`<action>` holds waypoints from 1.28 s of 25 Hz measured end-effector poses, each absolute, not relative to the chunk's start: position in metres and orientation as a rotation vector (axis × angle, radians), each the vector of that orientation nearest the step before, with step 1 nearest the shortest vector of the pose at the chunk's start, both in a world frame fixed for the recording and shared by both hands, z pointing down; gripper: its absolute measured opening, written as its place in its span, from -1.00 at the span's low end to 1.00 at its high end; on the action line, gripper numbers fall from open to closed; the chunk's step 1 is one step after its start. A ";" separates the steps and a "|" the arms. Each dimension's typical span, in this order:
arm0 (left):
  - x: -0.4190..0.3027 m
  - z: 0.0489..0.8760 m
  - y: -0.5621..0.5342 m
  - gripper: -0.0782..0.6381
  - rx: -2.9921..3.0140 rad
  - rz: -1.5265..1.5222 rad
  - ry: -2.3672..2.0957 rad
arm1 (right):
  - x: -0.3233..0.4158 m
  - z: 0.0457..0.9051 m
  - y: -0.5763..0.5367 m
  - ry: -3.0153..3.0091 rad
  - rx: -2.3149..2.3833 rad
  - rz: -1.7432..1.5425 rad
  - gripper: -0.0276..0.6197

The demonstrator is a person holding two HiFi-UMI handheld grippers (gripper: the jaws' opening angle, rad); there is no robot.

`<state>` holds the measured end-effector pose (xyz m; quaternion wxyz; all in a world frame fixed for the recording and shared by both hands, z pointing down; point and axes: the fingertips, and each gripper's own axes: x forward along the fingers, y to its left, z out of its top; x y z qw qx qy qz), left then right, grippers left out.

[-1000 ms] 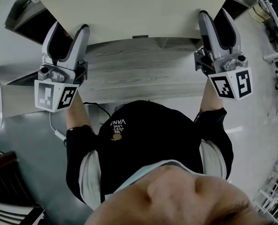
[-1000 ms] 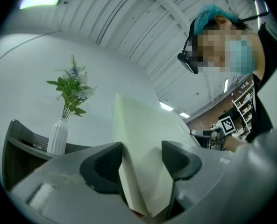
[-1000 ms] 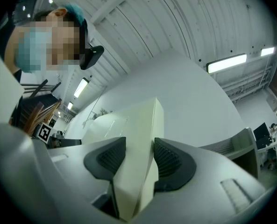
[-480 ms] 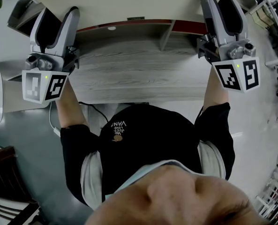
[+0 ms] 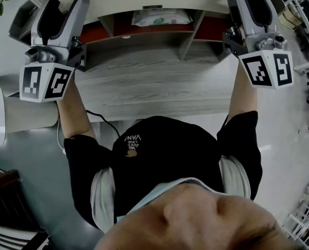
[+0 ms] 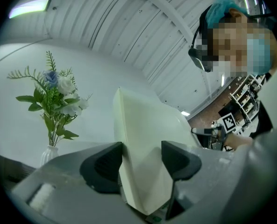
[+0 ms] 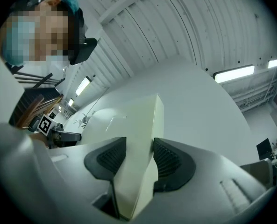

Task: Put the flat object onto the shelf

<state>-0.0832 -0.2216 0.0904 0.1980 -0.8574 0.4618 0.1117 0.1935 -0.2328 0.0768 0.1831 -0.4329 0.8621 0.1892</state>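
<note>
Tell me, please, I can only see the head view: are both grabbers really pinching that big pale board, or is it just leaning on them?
Observer: It is pinched. The left gripper view shows the left gripper with the board's corner wedged between its two dark pads.
Operator: And the other grabber?
Observer: In the right gripper view, the right gripper has its pads pressed on both faces of the board's edge.
Operator: Is anything hiding behind the board?
Observer: Yes. The left gripper view shows a white vase holding flowers, standing past the board on its left side.
</note>
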 end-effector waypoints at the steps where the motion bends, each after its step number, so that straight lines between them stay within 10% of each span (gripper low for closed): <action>1: -0.086 0.090 -0.225 -0.02 -2.396 0.310 1.295 | 0.193 0.075 -0.236 2.430 -1.230 0.536 -0.37; 32: -0.100 0.094 -0.324 -0.06 -2.466 0.145 1.266 | 0.176 0.078 -0.335 2.506 -1.372 0.496 -0.38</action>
